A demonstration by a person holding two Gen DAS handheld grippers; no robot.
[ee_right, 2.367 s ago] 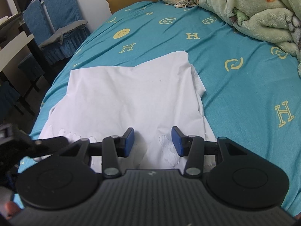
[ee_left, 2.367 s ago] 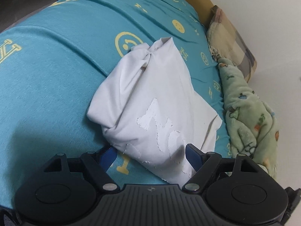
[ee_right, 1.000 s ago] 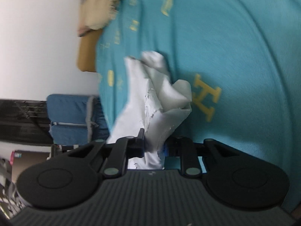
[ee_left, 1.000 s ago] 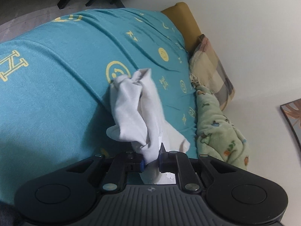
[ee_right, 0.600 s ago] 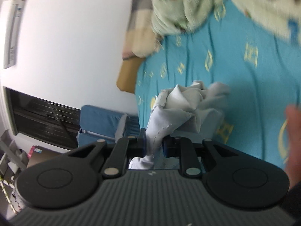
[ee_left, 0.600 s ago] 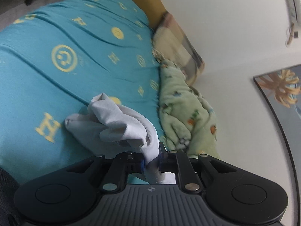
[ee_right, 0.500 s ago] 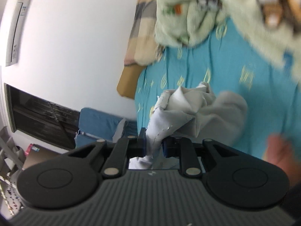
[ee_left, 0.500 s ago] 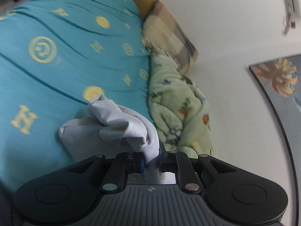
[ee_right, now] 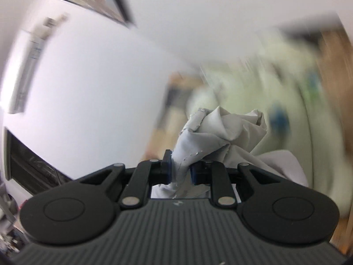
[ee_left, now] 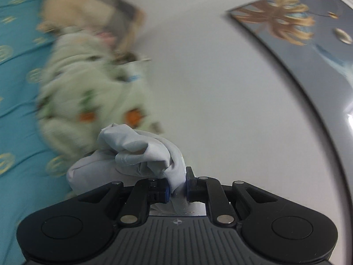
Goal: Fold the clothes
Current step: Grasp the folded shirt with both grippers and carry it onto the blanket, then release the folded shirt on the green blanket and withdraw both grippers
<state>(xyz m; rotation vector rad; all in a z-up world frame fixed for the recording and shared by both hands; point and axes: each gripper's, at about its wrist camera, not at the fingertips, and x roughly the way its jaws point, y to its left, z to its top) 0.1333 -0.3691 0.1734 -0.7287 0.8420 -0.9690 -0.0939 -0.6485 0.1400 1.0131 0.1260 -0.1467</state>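
Observation:
A white T-shirt (ee_left: 136,154) hangs bunched from my left gripper (ee_left: 177,187), which is shut on its cloth and held up in the air, facing the wall. My right gripper (ee_right: 181,173) is also shut on the white T-shirt (ee_right: 222,132), whose crumpled folds stand up in front of the fingers. Both views are blurred by motion. The shirt is off the bed; how it hangs below the grippers is hidden.
The teal bed sheet (ee_left: 17,101) with yellow marks lies at the left. A pale green fleece blanket (ee_left: 88,88) and a checked pillow (ee_left: 114,15) lie along the wall. A framed picture (ee_left: 297,35) hangs on the white wall. The blanket also shows blurred in the right wrist view (ee_right: 286,84).
Both grippers closed on the shirt's edge, then lifted it off the bed and swung upward. The views now tilt toward the wall instead of down at the sheet.

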